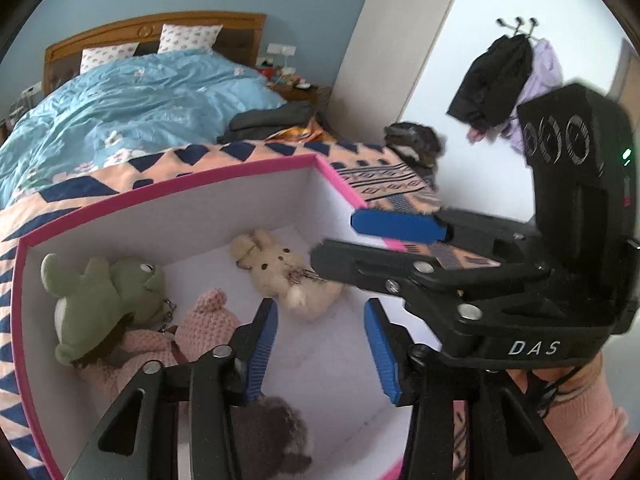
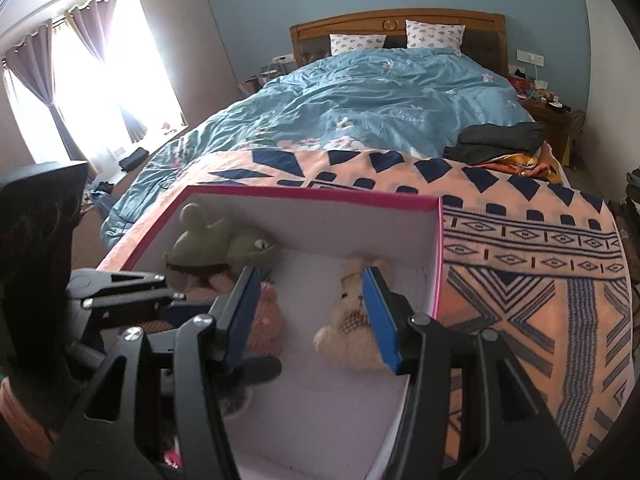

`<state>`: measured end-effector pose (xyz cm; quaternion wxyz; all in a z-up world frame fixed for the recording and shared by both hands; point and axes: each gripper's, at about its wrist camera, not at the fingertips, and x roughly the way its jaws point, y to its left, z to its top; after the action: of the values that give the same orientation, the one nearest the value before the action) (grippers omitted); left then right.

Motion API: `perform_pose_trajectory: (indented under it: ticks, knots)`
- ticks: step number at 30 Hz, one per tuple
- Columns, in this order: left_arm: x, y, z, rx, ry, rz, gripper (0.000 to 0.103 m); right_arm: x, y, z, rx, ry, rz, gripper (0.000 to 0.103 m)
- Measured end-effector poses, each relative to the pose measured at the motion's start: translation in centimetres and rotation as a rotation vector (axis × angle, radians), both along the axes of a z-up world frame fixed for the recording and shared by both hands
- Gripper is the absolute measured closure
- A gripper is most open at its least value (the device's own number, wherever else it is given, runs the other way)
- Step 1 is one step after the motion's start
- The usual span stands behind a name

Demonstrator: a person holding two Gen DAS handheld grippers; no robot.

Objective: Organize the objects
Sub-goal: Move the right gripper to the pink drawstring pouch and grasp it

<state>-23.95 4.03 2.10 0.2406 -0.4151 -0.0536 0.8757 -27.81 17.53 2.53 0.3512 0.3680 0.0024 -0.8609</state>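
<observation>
**Soft toys in pink-rimmed box, both grippers parted above it**

Pink-rimmed box (image 1: 256, 168) with white inside sits on the patterned orange-and-navy blanket (image 2: 520, 248) at the foot of the bed. Four soft toys lie in it: green frog plush (image 1: 100, 300) against the far left wall, pink knitted plush (image 1: 200, 320) just beside and partly under the frog, beige bunny plush (image 1: 280, 276) near the right wall, dark brown fuzzy plush (image 1: 276, 436) at the near edge, partly hidden behind the left gripper's arm.

Left gripper (image 1: 320, 344) hangs over the box interior, blue pads apart, nothing between them; white box floor shows through the gap. Right gripper (image 2: 312, 312) also points down into the box, jaws apart and empty; the bunny lies behind its right pad, contact cannot be told. In the left wrist view the right gripper reaches in from the right across the box rim, a pink sleeve (image 1: 588, 420) below it.

Beyond the box: blue floral duvet (image 2: 360, 100), two pillows, wooden headboard (image 2: 400, 20), folded dark clothes (image 2: 500, 140) on the bed's right side, curtains (image 2: 40, 72) at a bright window, coats (image 1: 492, 80) hung on wall hooks.
</observation>
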Motion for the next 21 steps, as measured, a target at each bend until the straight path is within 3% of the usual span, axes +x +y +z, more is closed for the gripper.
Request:
perform_pose_trajectory:
  ticks: [2, 13, 17, 21]
  knots:
    - [1.5, -0.4, 0.6, 0.017, 0.031, -0.016, 0.047, 0.9, 0.4, 0.2, -0.021, -0.001, 0.016, 0.047]
    - [11.8, -1.2, 3.2, -0.007, 0.196, -0.096, 0.042, 10.2, 4.2, 1.7, -0.104, 0.057, 0.128, 0.043]
    - [14.4, -0.9, 1.9, -0.023, 0.183, -0.120, 0.041, 13.3, 5.0, 0.3, -0.092, 0.040, 0.166, 0.043]
    - [16.2, -0.3, -0.7, -0.024, 0.115, -0.143, 0.041, 16.0, 5.6, -1.8, -0.079, 0.001, 0.185, 0.043]
